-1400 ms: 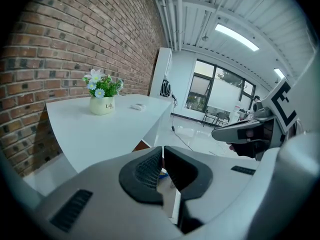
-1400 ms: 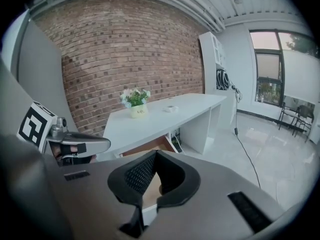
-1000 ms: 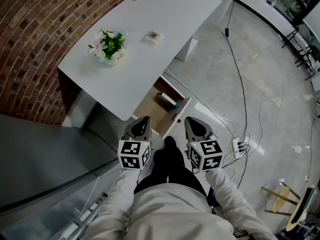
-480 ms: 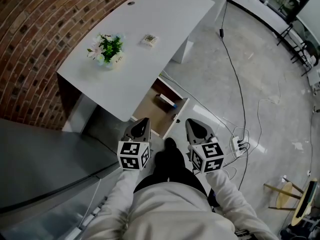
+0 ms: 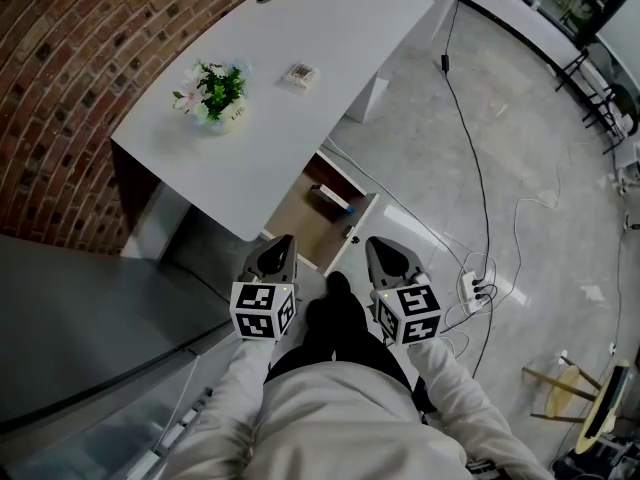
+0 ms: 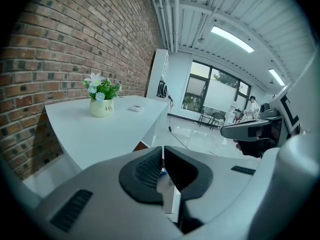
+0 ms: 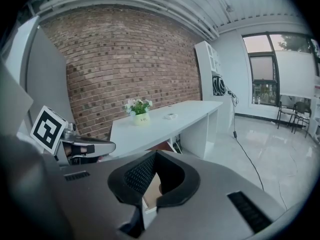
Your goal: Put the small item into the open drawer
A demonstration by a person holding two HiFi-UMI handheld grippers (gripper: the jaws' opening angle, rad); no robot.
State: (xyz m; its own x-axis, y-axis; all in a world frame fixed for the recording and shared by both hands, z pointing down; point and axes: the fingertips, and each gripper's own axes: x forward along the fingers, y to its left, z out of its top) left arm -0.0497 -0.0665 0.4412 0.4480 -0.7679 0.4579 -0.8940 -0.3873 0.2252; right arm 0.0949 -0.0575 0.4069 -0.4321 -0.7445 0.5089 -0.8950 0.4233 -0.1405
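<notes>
- Left claw [image 6: 163, 154]: jaws together, nothing held.
- Right claw [image 7: 155, 156]: jaws together, nothing held. Both claws sit low in the head view, close to the person's body.
- Small item [image 5: 299, 73]: pale and flat, on the tabletop [image 5: 330, 28] at upper centre, right of the flower pot [image 5: 218, 96], well apart from both claws.
- Drawer [image 5: 298, 213]: open, centre frame. A white-and-blue object [image 5: 333, 197] lies inside.
- Change over the last second: the claws have barely shifted; the item and drawer lie as before.
- Judgement: nothing is being carried now.
</notes>
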